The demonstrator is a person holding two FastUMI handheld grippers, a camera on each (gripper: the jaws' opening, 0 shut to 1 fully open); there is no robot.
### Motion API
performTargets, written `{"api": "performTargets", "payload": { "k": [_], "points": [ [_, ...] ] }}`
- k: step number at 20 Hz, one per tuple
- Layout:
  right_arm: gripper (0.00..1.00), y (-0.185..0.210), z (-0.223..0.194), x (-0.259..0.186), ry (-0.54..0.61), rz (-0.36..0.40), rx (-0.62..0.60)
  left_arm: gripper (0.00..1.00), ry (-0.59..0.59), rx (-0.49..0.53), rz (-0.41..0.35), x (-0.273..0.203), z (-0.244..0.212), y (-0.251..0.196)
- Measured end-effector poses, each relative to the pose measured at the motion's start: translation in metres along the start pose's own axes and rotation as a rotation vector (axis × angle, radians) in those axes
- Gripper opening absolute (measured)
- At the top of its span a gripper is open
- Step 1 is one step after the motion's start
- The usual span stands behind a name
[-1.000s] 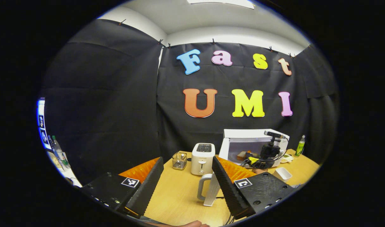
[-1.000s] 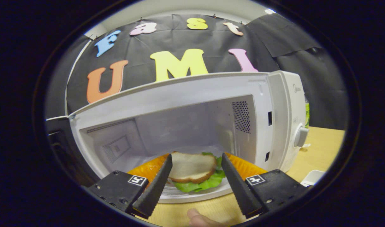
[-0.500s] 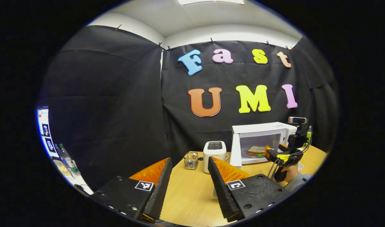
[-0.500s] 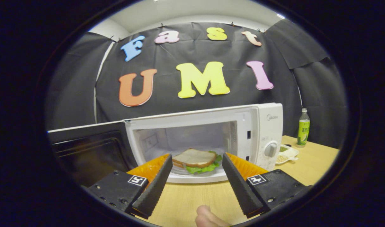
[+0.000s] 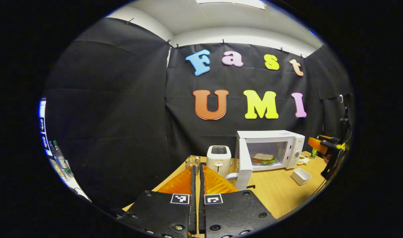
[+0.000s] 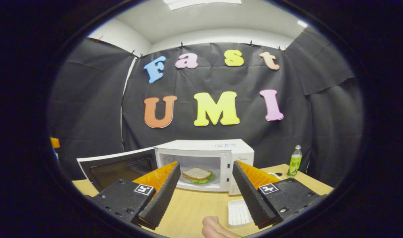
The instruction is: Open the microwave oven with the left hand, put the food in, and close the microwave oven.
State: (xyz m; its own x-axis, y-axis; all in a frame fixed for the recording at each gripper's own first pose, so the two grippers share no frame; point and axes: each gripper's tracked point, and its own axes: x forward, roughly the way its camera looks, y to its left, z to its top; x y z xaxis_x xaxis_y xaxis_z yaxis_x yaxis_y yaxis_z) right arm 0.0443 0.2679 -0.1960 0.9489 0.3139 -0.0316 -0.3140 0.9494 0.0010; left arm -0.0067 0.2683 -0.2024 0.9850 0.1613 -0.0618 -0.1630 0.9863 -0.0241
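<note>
The white microwave stands at the back of the wooden table with its door swung wide to the left. A sandwich with lettuce lies on the glass plate inside. My right gripper is open and holds nothing, well back from the oven mouth; a thumb shows below it. In the left gripper view the microwave is farther off, its door edge-on with the handle toward me, the sandwich inside. My left gripper is shut on nothing, apart from the door.
A white toaster and a small wire basket stand left of the door. A white rectangular dish lies on the table before the oven. A green bottle stands right of the microwave. The other gripper hangs at the right edge.
My right gripper has drawn back out of the oven, leaving the sandwich inside. My left gripper has gone from open to shut and has moved back from the door.
</note>
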Motion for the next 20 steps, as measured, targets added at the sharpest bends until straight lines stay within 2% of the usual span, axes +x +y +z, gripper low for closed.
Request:
{"api": "performTargets", "payload": {
  "k": [1, 2, 3, 4, 5, 6, 7, 8, 9, 10, 13, 14, 15, 16, 17, 20],
  "points": [
    [0.91, -0.006, 0.007, -0.013, 0.008, 0.0, -0.009, 0.02, 0.001, 0.0, -0.051, 0.005, -0.007, -0.008],
    [1.0, -0.017, 0.014, -0.025, 0.007, -0.016, -0.011, 0.0, -0.001, -0.014, -0.094, 0.011, -0.012, -0.016],
    [0.92, -0.023, 0.023, -0.036, 0.001, -0.016, -0.015, 0.02, 0.021, -0.039, -0.101, 0.021, -0.02, -0.017],
    [1.0, -0.025, 0.03, -0.047, -0.007, -0.009, -0.016, 0.02, 0.038, -0.072, -0.1, 0.03, -0.032, -0.01],
    [0.91, -0.03, 0.035, -0.058, -0.015, -0.008, -0.018, 0.0, 0.042, -0.102, -0.109, 0.038, -0.038, -0.009],
    [1.0, -0.036, 0.04, -0.068, -0.022, -0.009, -0.023, 0.0, 0.04, -0.124, -0.115, 0.045, -0.044, -0.009],
    [0.91, -0.04, 0.043, -0.076, -0.027, -0.007, -0.032, 0.02, 0.042, -0.129, -0.111, 0.052, -0.053, -0.007],
    [0.91, -0.042, 0.044, -0.083, -0.024, 0.0, -0.047, 0.03, 0.044, -0.121, -0.103, 0.061, -0.061, -0.004],
    [1.0, -0.045, 0.044, -0.089, -0.017, 0.003, -0.061, 0.0, 0.052, -0.108, -0.096, 0.073, -0.072, -0.002],
    [0.91, -0.05, 0.045, -0.093, -0.014, 0.003, -0.068, 0.0, 0.064, -0.099, -0.106, 0.075, -0.079, -0.008],
    [0.92, -0.061, 0.045, -0.106, -0.001, 0.008, -0.06, 0.0, 0.065, -0.059, -0.149, 0.083, -0.092, -0.035],
    [1.0, -0.065, 0.046, -0.111, -0.003, 0.009, -0.053, 0.0, 0.068, -0.055, -0.164, 0.086, -0.094, -0.046],
    [1.0, -0.07, 0.048, -0.117, -0.011, 0.005, -0.046, 0.0, 0.055, -0.033, -0.142, 0.092, -0.096, -0.045],
    [1.0, -0.077, 0.05, -0.122, -0.015, -0.005, -0.041, 0.0, 0.065, -0.037, -0.158, 0.087, -0.098, -0.054],
    [0.91, -0.083, 0.051, -0.126, -0.018, -0.016, -0.036, 0.0, 0.066, -0.063, -0.192, 0.085, -0.099, -0.067],
    [0.91, -0.094, 0.051, -0.132, -0.01, -0.029, -0.033, 0.0, 0.06, -0.115, -0.262, 0.082, -0.099, -0.101]
  ]
}}
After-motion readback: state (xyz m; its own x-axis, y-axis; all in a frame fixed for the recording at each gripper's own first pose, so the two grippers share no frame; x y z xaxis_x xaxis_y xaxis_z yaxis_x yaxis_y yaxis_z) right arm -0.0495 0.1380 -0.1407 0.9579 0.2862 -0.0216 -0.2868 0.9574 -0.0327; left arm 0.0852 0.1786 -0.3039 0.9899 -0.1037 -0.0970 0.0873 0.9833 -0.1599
